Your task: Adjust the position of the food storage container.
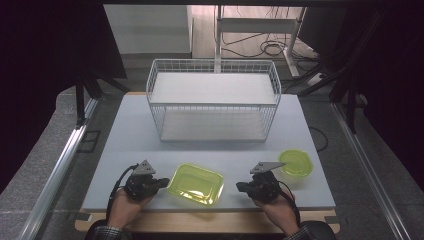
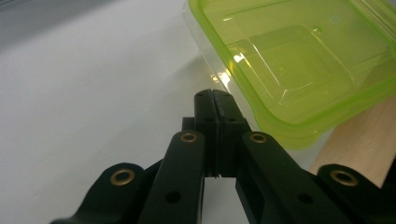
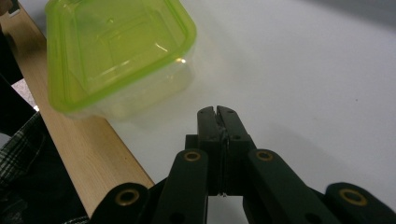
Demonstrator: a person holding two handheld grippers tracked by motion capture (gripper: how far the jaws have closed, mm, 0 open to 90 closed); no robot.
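Tub [image 1: 196, 184], yellow-green, clear, open side up, sits near front edge of table [image 1: 130, 130], between both grippers. Left gripper [image 1: 161, 183] just left of tub, jaws pressed together, nothing between; tip close to tub's rim, touching or not unclear in left gripper view [image 2: 299, 60]. Right gripper [image 1: 241, 187] right of tub, apart from it, jaws together, empty. Lid [image 1: 296, 163] lies beyond right gripper. Wire rack [image 1: 214, 100] at table's back, well apart.

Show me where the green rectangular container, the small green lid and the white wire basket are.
green rectangular container [image 1: 196, 184]: high view, on its clear bottom.
small green lid [image 1: 295, 163]: high view, on its middle.
white wire basket [image 1: 212, 104]: high view, on its front top rim.
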